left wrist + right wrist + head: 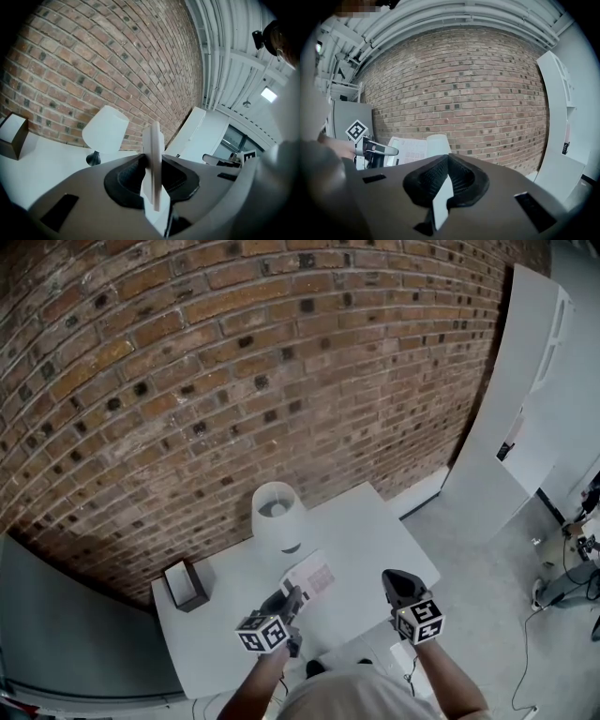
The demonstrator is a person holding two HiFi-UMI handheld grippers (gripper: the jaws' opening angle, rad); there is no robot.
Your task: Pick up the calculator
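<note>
The left tongs (292, 597) are pinching the calculator (310, 577), which is sitting over the near middle of the white desk (370, 531), in front of the lamp (277, 513). From the head view the calculator's near end is disappearing behind the tongs, and its keys are showing only as a faint pale grid, too small to read. Whether its lower end is touching the desk cannot be made out.

In the left gripper view the calculator (153, 161) is showing edge-on as a thin white slab standing upright between the two dark pads, so its face is not visible there. The lamp (106, 129) is standing behind it at the left, and a dark box (11, 136) is being cut off by the picture's left rim.

The right tongs (397, 583) are hanging at the desk's right side, pressed together on nothing; in the right gripper view the pads (432, 177) are meeting at their tips. That view is also catching the calculator (410, 149) face-on, partly covered by the left tongs (379, 150) and the lamp shade (438, 143).
</note>
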